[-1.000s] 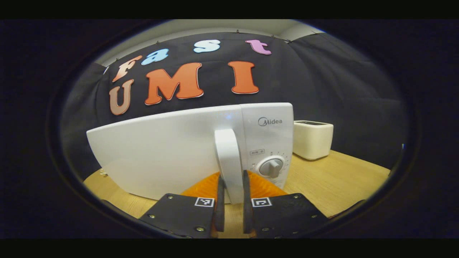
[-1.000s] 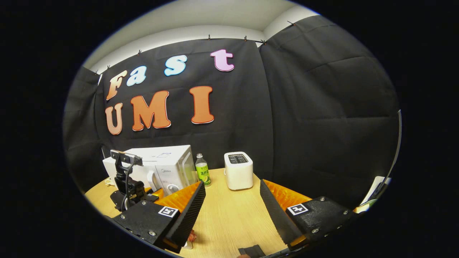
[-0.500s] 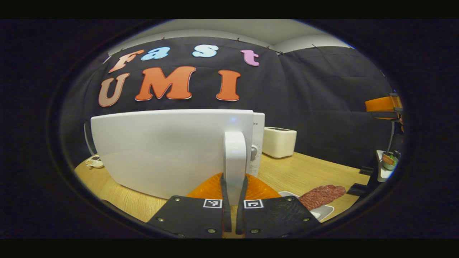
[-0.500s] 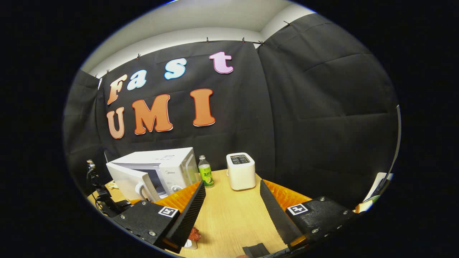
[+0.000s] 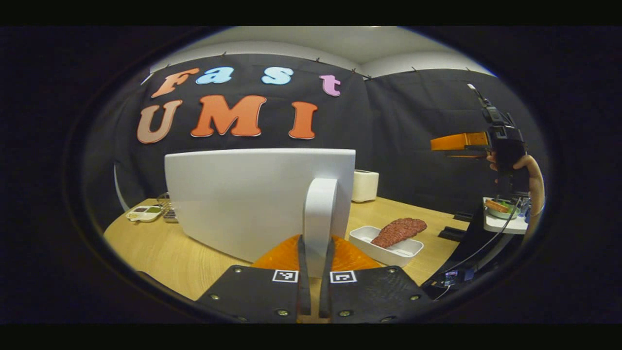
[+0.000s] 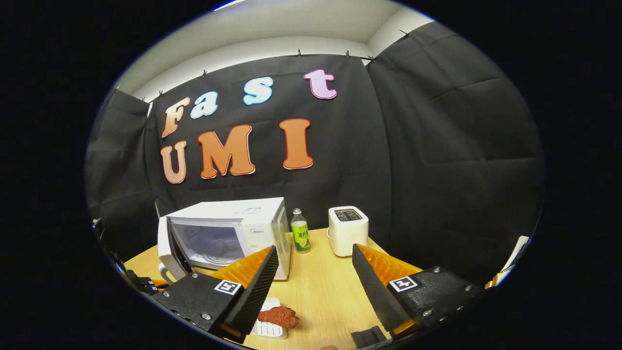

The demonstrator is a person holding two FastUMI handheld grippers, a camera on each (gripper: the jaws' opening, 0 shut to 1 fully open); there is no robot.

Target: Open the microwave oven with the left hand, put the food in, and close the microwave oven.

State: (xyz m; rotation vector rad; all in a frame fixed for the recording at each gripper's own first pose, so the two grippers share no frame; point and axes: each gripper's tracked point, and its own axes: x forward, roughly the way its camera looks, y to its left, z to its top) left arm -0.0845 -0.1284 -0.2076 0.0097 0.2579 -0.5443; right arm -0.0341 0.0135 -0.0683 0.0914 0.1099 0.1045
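A: On the bench (image 6: 316,287), the biggest thing is the microwave oven (image 6: 233,228). Its door (image 5: 252,199) stands swung wide and the cavity (image 6: 206,243) is open to the room. What worries you there?

B: The door itself. The left claw (image 5: 315,253) is clamped on the door handle (image 5: 318,214), both fingers pressing its sides. If the hand hauls further, I judge the hinge could hit its stop and the whole oven could skid or twist on the bench.

A: And the toaster (image 6: 347,228) and bottle (image 6: 300,236) just beside the oven?

B: The bottle is close to the oven's side, so a shifted oven could knock it over. The toaster is a little further off, so less at risk.

A: Next down, the food?

B: The food (image 5: 398,231), a reddish slab, lies in a shallow white tray (image 5: 388,248) on the bench, near the open door. It overhangs the tray's rim, so a careless grab could tip the tray or drag the slab off.

A: And the right claw (image 6: 316,287)?

B: Its fingers stand wide apart, holding nothing, above the bench. In the left gripper view, the right claw (image 5: 459,143) is high up. If it comes down off-centre, one finger could land on the rim instead of the food.
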